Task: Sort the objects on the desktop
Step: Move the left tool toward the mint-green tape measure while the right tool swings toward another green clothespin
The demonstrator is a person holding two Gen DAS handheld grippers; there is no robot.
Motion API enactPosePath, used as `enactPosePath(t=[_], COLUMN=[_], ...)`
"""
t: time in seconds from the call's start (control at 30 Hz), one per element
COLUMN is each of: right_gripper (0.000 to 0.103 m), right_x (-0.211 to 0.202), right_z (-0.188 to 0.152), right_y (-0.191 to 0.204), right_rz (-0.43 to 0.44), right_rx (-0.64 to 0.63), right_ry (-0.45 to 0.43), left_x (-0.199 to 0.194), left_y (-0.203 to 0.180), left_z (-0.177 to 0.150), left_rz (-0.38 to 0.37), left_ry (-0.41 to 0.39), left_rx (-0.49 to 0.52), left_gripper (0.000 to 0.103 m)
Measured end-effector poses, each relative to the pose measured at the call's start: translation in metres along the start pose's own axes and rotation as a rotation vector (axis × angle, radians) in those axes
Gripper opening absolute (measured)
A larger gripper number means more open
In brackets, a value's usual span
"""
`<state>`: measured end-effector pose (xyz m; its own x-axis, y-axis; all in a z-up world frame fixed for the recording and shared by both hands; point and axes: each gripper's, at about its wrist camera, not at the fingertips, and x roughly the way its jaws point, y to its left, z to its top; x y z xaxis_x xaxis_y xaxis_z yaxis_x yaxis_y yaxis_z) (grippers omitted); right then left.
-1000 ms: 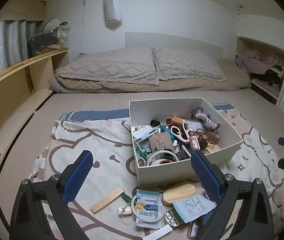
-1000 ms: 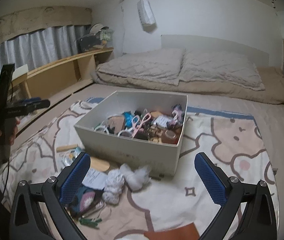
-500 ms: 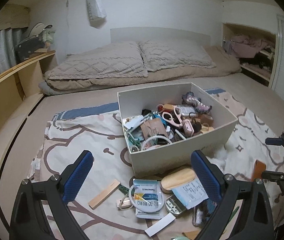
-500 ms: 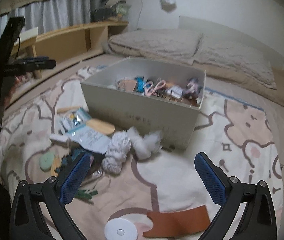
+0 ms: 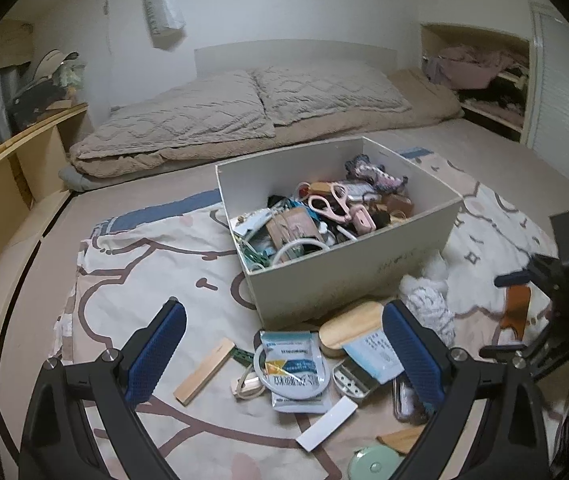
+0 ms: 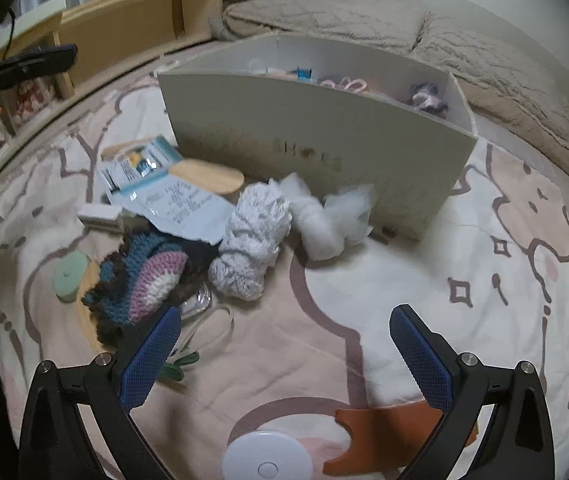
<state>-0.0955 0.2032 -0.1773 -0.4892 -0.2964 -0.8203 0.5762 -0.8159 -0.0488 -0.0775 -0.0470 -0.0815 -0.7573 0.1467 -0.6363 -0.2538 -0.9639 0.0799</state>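
Note:
A white box [image 5: 356, 280] full of small items stands on a patterned sheet [image 5: 156, 264]; it also shows in the right wrist view [image 6: 308, 148]. Loose objects lie in front of it: a wooden stick [image 5: 204, 370], a blue-and-white packet [image 5: 294, 364], an oval wooden piece [image 5: 350, 328], a white card [image 5: 326, 422]. The right wrist view shows white yarn [image 6: 252, 240], white stuffing [image 6: 332, 220], a crocheted piece [image 6: 144, 276], a green disc [image 6: 69, 274], a white disc [image 6: 266, 458] and an orange piece [image 6: 380, 436]. My left gripper [image 5: 284, 354] is open above the packet. My right gripper [image 6: 284, 360] is open, low over the sheet.
Pillows and a beige blanket [image 5: 252, 116] lie behind the box. A wooden shelf [image 5: 12, 168] runs along the left. An alcove with clothes [image 5: 480, 72] is at the back right. The right gripper's body [image 5: 556, 304] shows at the right edge of the left wrist view.
Both grippers have moved down and closer to the loose objects in front of the box. The right gripper dropped most, so the box now shows side-on. Both stay open.

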Motion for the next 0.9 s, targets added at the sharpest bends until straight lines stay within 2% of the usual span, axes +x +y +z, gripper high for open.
enactPosePath(t=[0.1, 0.63, 0.9], right_gripper=[0.103, 0.103, 0.103], right_x=[0.011, 0.037, 0.038], right_z=[-0.003, -0.008, -0.005], right_y=[0.004, 0.002, -0.030], right_rz=[-0.035, -0.063, -0.129], right_rx=[-0.026, 0.032, 0.103], right_ry=[0.041, 0.153, 0.172], left_x=[0.003, 0.020, 0.027], left_y=[-0.005, -0.032, -0.046], left_z=[-0.007, -0.045, -0.060], left_rz=[-0.010, -0.077, -0.121], left_ry=[0.024, 0.152, 0.220], left_rx=[0.042, 0.218, 0.253], left_gripper=[0.099, 0.099, 0.099])
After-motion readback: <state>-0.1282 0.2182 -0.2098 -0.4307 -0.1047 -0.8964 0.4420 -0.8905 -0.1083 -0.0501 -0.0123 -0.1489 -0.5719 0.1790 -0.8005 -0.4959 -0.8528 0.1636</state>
